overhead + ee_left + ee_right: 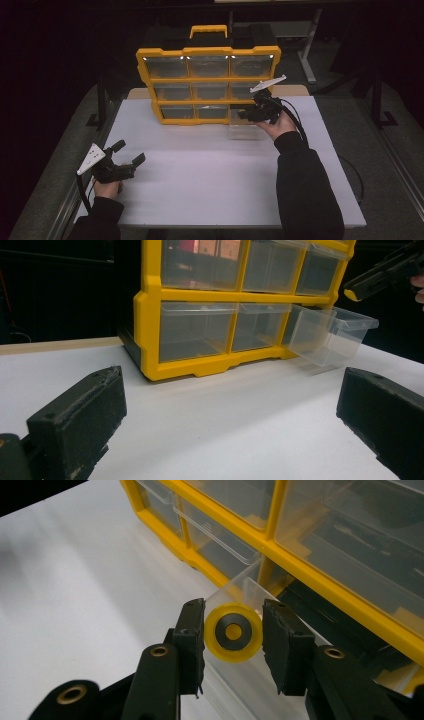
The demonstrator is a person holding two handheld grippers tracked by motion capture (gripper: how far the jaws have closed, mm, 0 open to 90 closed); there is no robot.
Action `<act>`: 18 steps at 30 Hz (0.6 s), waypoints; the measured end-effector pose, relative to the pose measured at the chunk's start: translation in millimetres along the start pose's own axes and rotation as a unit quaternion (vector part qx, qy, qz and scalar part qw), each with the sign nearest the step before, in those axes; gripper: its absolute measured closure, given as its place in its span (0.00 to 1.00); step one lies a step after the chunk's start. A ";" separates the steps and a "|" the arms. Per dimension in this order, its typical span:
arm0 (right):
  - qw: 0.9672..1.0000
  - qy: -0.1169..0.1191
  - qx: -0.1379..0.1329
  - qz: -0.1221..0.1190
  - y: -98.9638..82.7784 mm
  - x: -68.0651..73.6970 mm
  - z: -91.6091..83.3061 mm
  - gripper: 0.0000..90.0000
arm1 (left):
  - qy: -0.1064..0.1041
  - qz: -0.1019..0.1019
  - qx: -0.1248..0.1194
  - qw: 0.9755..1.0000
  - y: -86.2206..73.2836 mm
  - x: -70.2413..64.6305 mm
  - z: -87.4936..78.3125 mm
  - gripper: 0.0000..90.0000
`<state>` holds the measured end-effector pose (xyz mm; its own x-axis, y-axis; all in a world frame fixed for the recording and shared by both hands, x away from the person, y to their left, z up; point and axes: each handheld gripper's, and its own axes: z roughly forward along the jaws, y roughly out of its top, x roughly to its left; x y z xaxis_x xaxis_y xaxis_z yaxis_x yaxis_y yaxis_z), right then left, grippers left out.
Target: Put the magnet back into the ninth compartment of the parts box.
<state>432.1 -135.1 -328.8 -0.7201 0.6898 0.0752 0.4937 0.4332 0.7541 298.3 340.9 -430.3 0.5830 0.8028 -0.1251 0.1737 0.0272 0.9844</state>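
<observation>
A small yellow wheel [220, 645] with a black hub sits between the pads of my right gripper [233, 607], which is shut on it. In the high view that gripper [243, 114] hovers at the lower right corner of the yellow drawer organizer [172, 80], just over a clear drawer [244, 129] pulled out onto the table. The wheel hangs above this drawer's open top [240, 587]. My left gripper [129, 151] rests near the table's front left, jaws wide open and empty. From the left gripper view [232, 385] the organizer [150, 335] and the pulled-out drawer [332, 335] stand ahead.
The organizer stands upright at the back of the white table [200, 175], with several clear drawers and a yellow handle [208, 31] on top. A wooden strip [137, 93] runs behind it. Dark floor and table legs surround the table.
</observation>
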 end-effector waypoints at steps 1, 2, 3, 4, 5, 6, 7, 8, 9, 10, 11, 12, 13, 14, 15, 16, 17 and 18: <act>1.000 0.000 0.001 0.003 -0.3 -0.8 0.6 0.68 | 0.000 0.000 0.001 1.000 -0.1 0.1 -0.1 0.00; 1.000 -0.001 0.001 0.004 -0.8 -2.2 1.2 0.68 | 0.000 0.000 0.000 1.000 0.0 0.2 -0.1 0.00; 1.000 -0.003 0.002 0.007 -1.2 -3.4 1.5 0.68 | 0.000 0.000 0.000 1.000 0.0 0.2 -0.1 0.00; 1.000 -0.004 0.002 0.008 -1.6 -4.7 1.8 0.68 | 0.000 0.000 0.001 1.000 0.0 0.2 -0.1 0.00; 1.000 -0.005 0.002 0.011 -2.1 -5.8 1.8 0.68 | 0.001 0.000 0.001 1.000 -0.1 0.2 0.0 0.00; 1.000 -0.006 0.002 0.012 -2.5 -6.9 1.8 0.68 | 0.001 0.000 0.001 1.000 -0.2 0.3 0.2 0.00; 1.000 -0.008 0.000 0.014 -2.9 -7.9 1.5 0.68 | 0.001 0.000 0.002 1.000 -0.3 0.3 0.3 0.00; 1.000 -0.008 -0.002 0.019 -3.3 -9.4 1.2 0.68 | 0.001 0.000 0.002 1.000 -0.4 0.3 0.5 0.00; 1.000 -0.007 -0.003 0.024 -3.9 -10.8 0.9 0.68 | 0.001 0.001 0.004 1.000 -0.5 0.2 0.6 0.00; 1.000 -0.010 -0.004 0.024 -4.3 -12.5 1.0 0.68 | 0.001 0.000 0.004 1.000 -0.5 -0.1 0.8 0.00; 1.000 -0.012 -0.002 0.028 -4.7 -14.2 1.1 0.67 | 0.000 0.001 0.004 1.000 -0.5 -0.3 0.8 0.00; 0.999 -0.013 -0.002 0.032 -5.3 -15.9 1.1 0.67 | 0.000 0.001 0.004 1.000 -0.5 -0.4 0.8 0.00; 0.999 -0.014 -0.003 0.036 -6.0 -17.3 1.3 0.67 | 0.000 0.001 0.004 1.000 -0.5 -0.3 0.7 0.00; 0.999 -0.014 0.000 0.036 -6.7 -18.5 1.6 0.67 | 0.001 0.001 0.004 1.000 -0.5 0.0 0.6 0.00; 0.999 -0.014 0.002 0.038 -7.3 -19.3 2.5 0.67 | 0.001 0.001 0.004 1.000 -0.5 0.3 0.5 0.00; 0.999 -0.015 0.006 0.040 -7.8 -19.7 3.0 0.67 | 0.001 0.000 0.003 1.000 -0.5 0.3 0.5 0.00; 0.999 -0.014 0.007 0.041 -8.3 -20.2 3.5 0.66 | 0.001 0.000 0.003 1.000 -0.4 0.3 0.5 0.00; 0.999 -0.014 0.007 0.042 -8.7 -20.6 4.0 0.63 | 0.001 0.001 0.003 1.000 -0.4 0.2 0.5 0.00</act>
<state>444.6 -150.7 -339.5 -0.6623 0.7395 0.1203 0.5592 0.3810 0.7363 298.8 340.8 -430.8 0.5819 0.8039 -0.1229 0.1781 0.0215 0.9838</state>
